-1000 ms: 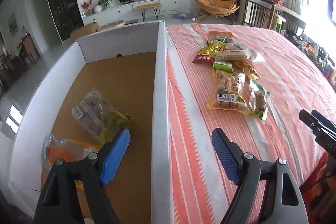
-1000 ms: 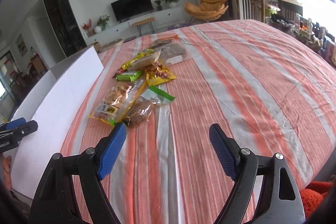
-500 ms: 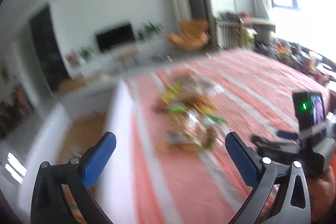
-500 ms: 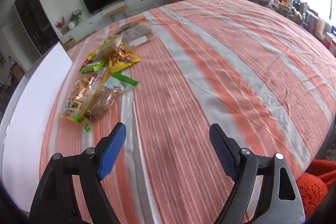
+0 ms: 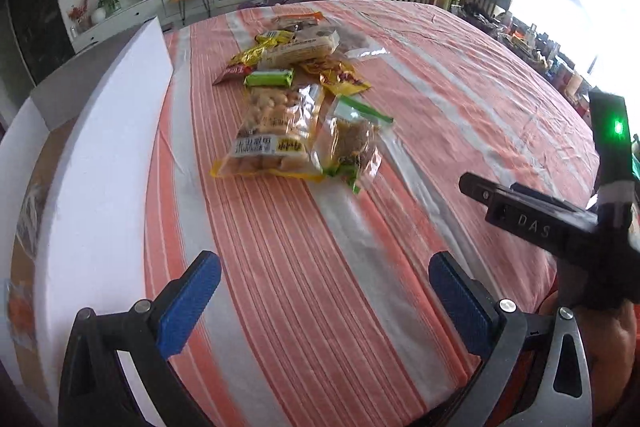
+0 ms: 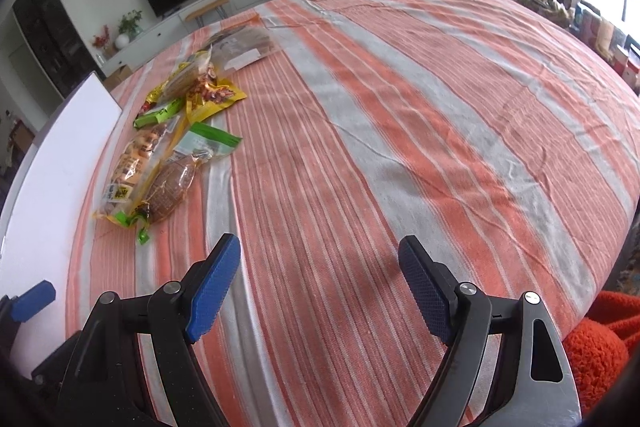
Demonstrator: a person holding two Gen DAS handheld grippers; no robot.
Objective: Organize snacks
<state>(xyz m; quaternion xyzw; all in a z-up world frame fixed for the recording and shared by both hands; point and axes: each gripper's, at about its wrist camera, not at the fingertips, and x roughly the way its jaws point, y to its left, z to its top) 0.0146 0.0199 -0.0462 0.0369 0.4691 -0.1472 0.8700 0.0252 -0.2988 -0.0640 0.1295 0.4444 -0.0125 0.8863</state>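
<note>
Far left, the white box (image 5: 108, 163) stands on the striped cloth (image 5: 440, 79), its tall wall just beside the snacks, with a packet or two dimly visible inside at the edge of the left view. The left gripper (image 5: 324, 299) hangs over bare cloth, jaws spread wide with nothing between them; they have just been opening. Ahead of it lies the snack pile (image 5: 296, 95), near the box wall but not touching it: a big yellow bag of round biscuits (image 5: 276, 131) at the front, and a clear brown-filled pouch (image 5: 352, 143) touching its right side. A green bar (image 5: 268, 79) lies behind them, with more yellow packs beyond. Moving right, the right gripper (image 6: 320, 287) is over empty cloth, well apart from the pile, jaws wide and holding nothing. An orange-red fabric (image 6: 600, 343) sits at the table's near right edge.
</note>
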